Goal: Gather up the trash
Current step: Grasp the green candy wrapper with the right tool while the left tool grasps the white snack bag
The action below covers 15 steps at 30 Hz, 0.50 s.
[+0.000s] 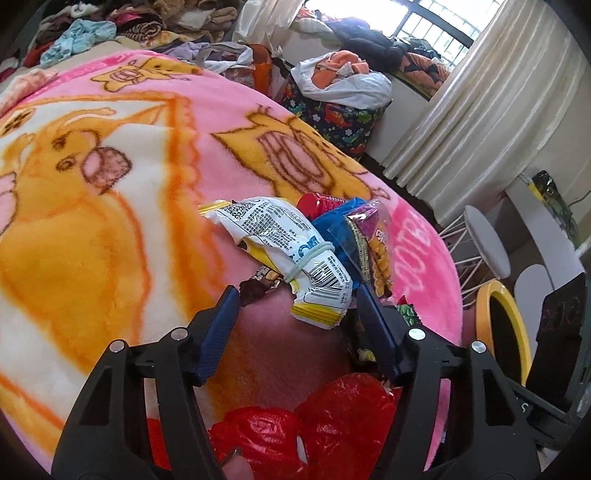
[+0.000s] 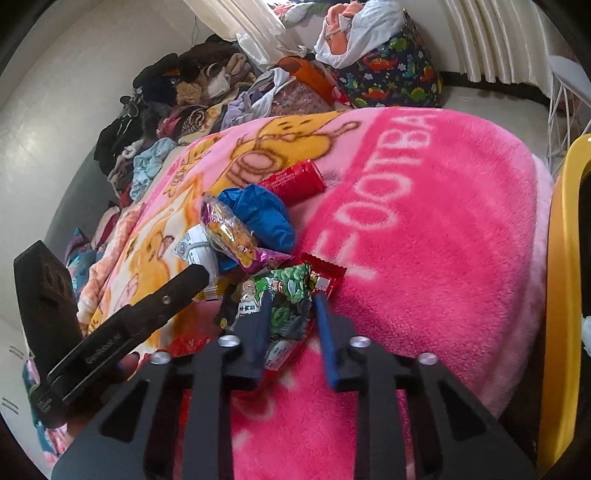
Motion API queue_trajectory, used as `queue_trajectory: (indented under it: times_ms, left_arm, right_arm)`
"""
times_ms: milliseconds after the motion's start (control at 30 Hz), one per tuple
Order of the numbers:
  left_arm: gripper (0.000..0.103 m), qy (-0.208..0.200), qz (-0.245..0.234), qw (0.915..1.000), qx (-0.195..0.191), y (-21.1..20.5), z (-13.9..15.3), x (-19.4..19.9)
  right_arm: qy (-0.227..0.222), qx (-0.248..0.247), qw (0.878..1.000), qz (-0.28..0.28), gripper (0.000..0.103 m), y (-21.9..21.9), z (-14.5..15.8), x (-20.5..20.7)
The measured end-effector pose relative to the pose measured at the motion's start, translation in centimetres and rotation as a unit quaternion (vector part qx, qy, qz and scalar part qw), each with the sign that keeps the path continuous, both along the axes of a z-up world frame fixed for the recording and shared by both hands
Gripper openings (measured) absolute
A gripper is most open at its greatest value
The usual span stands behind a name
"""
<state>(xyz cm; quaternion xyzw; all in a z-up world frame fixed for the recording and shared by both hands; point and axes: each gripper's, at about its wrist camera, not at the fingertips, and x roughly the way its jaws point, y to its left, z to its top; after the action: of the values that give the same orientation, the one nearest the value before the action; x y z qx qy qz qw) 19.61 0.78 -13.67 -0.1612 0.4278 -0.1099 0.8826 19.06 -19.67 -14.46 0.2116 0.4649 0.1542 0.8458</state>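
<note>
A heap of snack wrappers lies on the pink cartoon blanket [image 1: 110,184]. A white and yellow wrapper [image 1: 295,251] sits on top, with a purple and orange packet [image 1: 373,243], a blue bag [image 2: 266,214] and a red tube [image 2: 295,181] behind it. My left gripper [image 1: 299,299] is open, its fingers on either side of the white wrapper's near end. A red plastic bag [image 1: 314,424] hangs under it. My right gripper [image 2: 293,302] has its fingers around a green wrapper [image 2: 288,299] with a narrow gap; a grip cannot be confirmed. The left gripper's body [image 2: 140,317] shows at left.
A yellow-rimmed bin [image 1: 506,332] stands by the bed's edge; it also shows in the right wrist view [image 2: 565,295]. A white wire-leg stool [image 1: 484,240] stands beside it. Piles of clothes [image 1: 129,26] and a dinosaur-print bag [image 2: 391,74] lie beyond the blanket. Curtains [image 1: 498,92] hang at right.
</note>
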Motion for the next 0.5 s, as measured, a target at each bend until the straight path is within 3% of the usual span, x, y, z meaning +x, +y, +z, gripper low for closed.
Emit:
queue_trajectory:
  times_ms: [133, 333, 500]
  left_arm:
    - [0.050, 0.000, 0.001, 0.9999, 0.012, -0.5, 0.1, 0.2]
    - [0.041, -0.012, 0.002, 0.9984, 0.055, -1.7, 1.3, 0.0]
    - [0.028, -0.006, -0.011, 0.9977, 0.066, -2.5, 1.4, 0.5]
  right_arm:
    - [-0.017, 0.008, 1.000, -0.003, 0.008, -0.4, 0.6, -0.4]
    - [-0.034, -0.001, 0.999, -0.006, 0.006, -0.7, 1.4, -1.0]
    - [-0.056, -0.027, 0.998, -0.011, 0.005, -1.2, 2.4, -1.7]
